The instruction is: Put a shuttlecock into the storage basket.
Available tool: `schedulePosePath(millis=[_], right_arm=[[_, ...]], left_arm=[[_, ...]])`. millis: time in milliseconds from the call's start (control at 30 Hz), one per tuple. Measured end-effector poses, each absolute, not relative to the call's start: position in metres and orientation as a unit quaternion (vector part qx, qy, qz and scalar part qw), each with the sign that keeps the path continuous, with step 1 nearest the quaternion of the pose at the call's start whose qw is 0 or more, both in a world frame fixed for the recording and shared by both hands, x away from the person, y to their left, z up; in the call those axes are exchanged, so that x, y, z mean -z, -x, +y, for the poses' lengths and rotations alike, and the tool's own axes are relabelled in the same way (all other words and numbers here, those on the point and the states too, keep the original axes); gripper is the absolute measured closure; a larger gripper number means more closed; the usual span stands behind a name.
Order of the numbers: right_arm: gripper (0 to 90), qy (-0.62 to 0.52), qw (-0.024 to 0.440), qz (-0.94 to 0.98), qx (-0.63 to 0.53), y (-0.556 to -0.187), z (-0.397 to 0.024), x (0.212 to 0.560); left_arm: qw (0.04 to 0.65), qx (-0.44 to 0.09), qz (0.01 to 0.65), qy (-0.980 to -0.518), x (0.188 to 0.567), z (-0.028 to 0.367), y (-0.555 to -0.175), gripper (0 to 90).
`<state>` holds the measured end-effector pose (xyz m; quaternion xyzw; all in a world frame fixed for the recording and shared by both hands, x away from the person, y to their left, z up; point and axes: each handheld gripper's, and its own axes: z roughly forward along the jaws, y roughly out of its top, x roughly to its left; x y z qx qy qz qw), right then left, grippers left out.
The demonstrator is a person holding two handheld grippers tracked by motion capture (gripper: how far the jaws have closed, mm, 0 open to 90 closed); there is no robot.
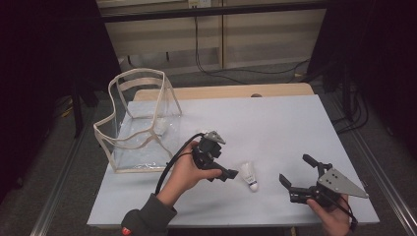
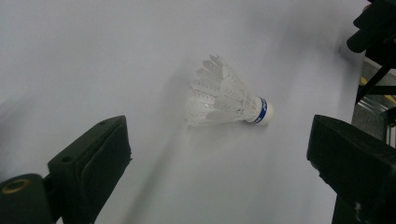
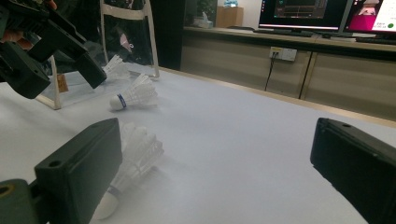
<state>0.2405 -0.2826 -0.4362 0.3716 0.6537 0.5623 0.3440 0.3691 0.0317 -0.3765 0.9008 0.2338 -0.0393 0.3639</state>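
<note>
From above, the birdie (image 1: 250, 176) lies on its side on the counter (image 1: 275, 128), just past the left tongs (image 1: 230, 173), which are nearer than the right tongs (image 1: 295, 173). Both are spread wide and hold nothing.

From the left tongs, the birdie (image 2: 227, 99) lies straight ahead, feathers left, cork right.

From the right tongs, the birdie (image 3: 134, 96) lies farther off, and another birdie (image 3: 127, 164) sits by the left jaw.

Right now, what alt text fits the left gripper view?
A white feather shuttlecock with a blue band lies on its side on the white table, ahead of the left gripper, whose two black jaws stand wide open.
</note>
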Motion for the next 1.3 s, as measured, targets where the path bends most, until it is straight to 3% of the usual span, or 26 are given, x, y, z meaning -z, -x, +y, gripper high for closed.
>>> schedulePosePath(millis=[800,1300], right_arm=[[2.2,-0.371,0.344,0.655,-0.562,-0.240,-0.282,0.436],[2.5,-0.371,0.344,0.654,-0.562,-0.240,-0.283,0.436]], left_arm=[[0.356,0.043,0.228,-0.905,0.389,0.018,-0.367,6.7],[0.351,0.045,0.209,-0.912,0.395,0.006,-0.368,13.2]])
